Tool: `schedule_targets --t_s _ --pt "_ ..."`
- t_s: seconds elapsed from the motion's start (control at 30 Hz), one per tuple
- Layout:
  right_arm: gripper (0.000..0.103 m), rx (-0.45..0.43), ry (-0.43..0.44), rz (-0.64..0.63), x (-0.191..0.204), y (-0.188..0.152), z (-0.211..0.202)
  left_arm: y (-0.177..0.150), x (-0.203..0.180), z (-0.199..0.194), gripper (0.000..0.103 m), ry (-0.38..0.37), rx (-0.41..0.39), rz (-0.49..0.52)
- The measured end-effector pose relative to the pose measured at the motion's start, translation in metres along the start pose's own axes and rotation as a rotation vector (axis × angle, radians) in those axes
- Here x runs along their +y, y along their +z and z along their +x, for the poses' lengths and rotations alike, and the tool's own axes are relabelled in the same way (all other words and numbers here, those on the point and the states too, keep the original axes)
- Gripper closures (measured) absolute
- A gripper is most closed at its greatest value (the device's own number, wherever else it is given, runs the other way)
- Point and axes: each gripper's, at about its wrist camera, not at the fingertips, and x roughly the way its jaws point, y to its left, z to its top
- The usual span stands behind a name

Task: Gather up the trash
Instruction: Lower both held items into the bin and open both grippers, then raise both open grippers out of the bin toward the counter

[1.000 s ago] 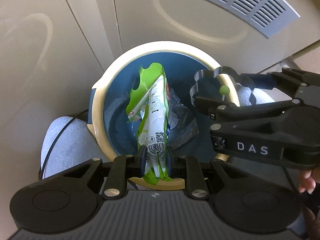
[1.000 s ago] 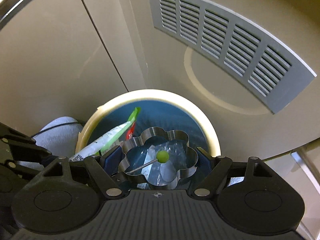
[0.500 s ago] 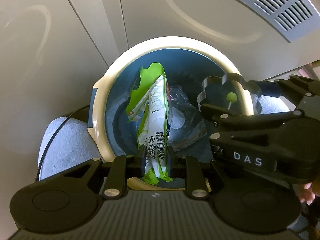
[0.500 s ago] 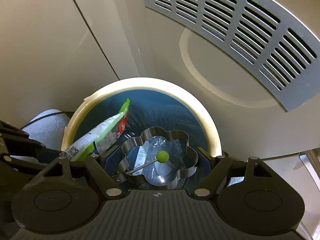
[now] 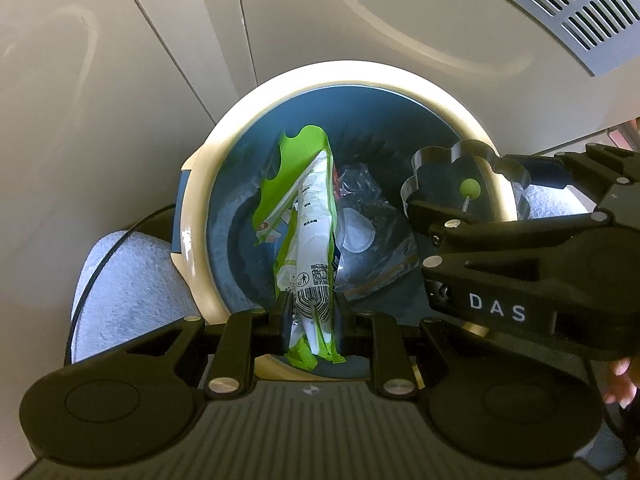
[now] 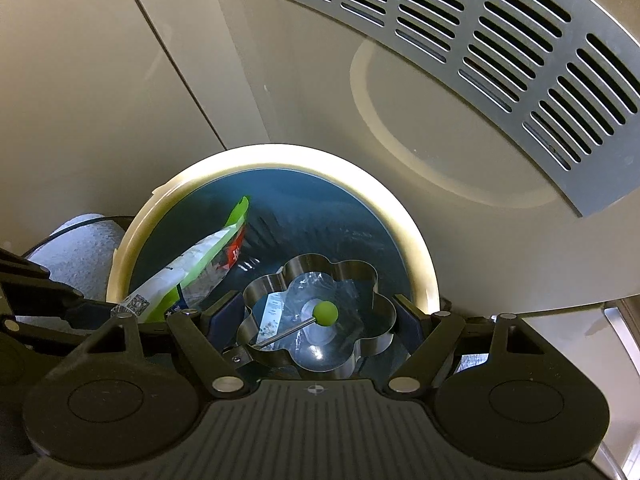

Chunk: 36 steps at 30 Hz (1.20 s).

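Bin [image 5: 408,80] nearer | beige floor [image 5: 120,120], vent [image 6: 500,60] | left hand-held gripper [image 5: 311,316] grips wrapper [image 5: 310,240] | right [image 6: 316,320] mould [image 6: 360,344]

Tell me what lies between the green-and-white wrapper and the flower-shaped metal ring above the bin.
Crumpled clear plastic packaging on the bin's floor shows between green-and-white wrapper and flower-shaped metal ring, in the left wrist view.

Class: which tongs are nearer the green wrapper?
Left. The left tongs are clamped on the wrapper over the bin; the right tongs hold a flower-shaped ring beside it.
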Motion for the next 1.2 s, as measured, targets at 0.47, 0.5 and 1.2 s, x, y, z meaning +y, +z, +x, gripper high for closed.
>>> schedule_targets --t_s 0.47,0.5,1.2 --pt "0.022 0.022 -0.005 0.001 0.0 0.002 0.006 0.004 0.001 0.003 0.081 0.004 0.012 0.001" --pt "0.022 0.024 -0.005 0.003 0.0 0.002 0.006 0.004 0.001 0.004 0.081 0.006 0.013 0.0" --pt "0.007 -0.024 0.017 0.072 -0.009 0.009 -0.026 0.0 0.016 -0.018 0.0 -0.008 -0.003 -0.088"
